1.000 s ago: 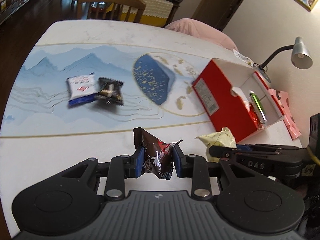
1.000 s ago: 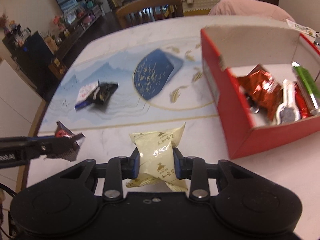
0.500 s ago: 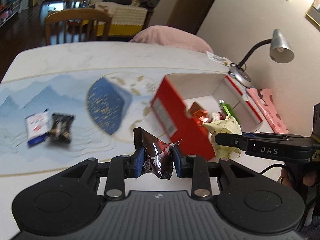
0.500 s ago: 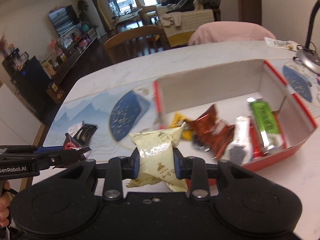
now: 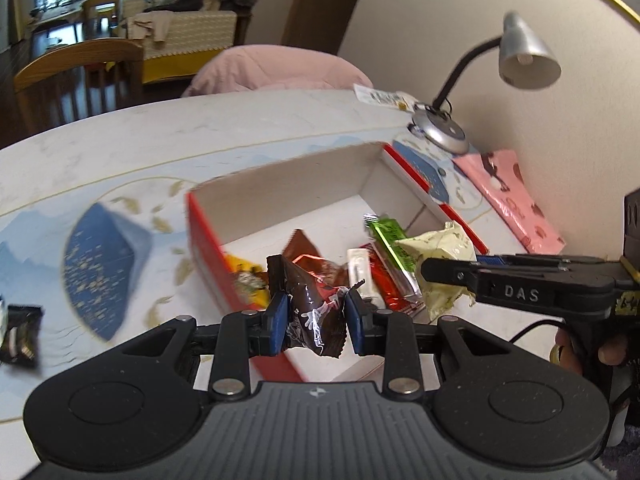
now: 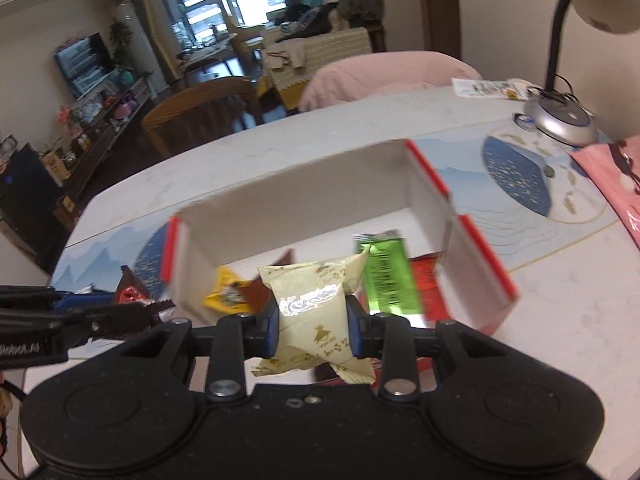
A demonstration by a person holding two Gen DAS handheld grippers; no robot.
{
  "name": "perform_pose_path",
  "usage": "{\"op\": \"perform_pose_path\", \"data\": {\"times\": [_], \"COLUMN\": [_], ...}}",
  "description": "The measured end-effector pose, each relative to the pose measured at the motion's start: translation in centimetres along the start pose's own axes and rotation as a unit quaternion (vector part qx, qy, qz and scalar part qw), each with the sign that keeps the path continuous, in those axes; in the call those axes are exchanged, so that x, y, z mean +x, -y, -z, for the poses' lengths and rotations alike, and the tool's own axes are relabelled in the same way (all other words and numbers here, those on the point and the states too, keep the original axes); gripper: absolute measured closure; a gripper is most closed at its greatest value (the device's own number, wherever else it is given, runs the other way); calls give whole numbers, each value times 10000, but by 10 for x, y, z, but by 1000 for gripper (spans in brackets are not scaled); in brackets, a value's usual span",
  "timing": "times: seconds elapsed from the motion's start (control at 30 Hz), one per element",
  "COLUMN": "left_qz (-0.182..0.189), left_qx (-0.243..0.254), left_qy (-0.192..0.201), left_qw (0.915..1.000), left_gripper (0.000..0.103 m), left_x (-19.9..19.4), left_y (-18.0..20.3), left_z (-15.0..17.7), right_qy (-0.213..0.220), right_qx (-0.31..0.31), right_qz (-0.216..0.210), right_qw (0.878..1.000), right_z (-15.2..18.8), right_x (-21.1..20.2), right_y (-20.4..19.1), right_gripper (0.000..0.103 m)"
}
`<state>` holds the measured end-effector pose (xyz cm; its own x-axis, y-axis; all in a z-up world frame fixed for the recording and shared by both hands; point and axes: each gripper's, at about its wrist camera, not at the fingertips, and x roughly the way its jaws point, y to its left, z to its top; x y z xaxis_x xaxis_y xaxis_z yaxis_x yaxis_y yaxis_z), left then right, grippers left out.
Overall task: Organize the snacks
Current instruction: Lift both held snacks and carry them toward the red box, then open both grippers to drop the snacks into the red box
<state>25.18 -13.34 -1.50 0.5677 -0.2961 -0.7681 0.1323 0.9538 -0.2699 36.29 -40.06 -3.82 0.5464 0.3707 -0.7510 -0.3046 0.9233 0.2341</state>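
Note:
My left gripper is shut on a dark brown snack packet and holds it above the near edge of the red box. My right gripper is shut on a pale yellow snack packet, held above the near side of the same box. The box holds several snacks, among them a green bar and a yellow packet. The right gripper with its yellow packet also shows in the left wrist view.
A dark snack packet lies on the table mat at far left. A desk lamp stands behind the box, with a pink bag beside it. A wooden chair and a pink cushion sit beyond the table's far edge.
Both grippers have moved with their packets toward the red box and now hover over it. The two packets left on the mat have slid to the far left of view.

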Motion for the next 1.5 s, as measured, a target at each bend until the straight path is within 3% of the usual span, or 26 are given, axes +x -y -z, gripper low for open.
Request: {"op": "perform_pose_path", "data": {"times": [0.2, 0.67, 0.9, 1.27, 1.5], "left_qz": [-154, -492, -541, -438, -262], "left_qx": [242, 351, 206, -80, -140], "left_qy": [-304, -857, -870, -557, -288], "left_qw": [9991, 9945, 9945, 9975, 9991], "left_gripper": [73, 73, 73, 73, 73], "left_x": [38, 90, 90, 62, 35], "left_y": [26, 35, 31, 21, 15], "left_z": [-8, -7, -4, 1, 4], "right_qy": [-157, -446, -507, -479, -181], "right_qx": [-45, -670, -693, -819, -773], "right_qz": [3, -123, -243, -353, -337], "right_qw": [9999, 9967, 9960, 9949, 9963], "right_z": [-2, 1, 3, 6, 4], "right_x": [17, 38, 42, 42, 23], "right_y": [22, 15, 21, 17, 8], "right_gripper": [72, 71, 71, 69, 69]}}
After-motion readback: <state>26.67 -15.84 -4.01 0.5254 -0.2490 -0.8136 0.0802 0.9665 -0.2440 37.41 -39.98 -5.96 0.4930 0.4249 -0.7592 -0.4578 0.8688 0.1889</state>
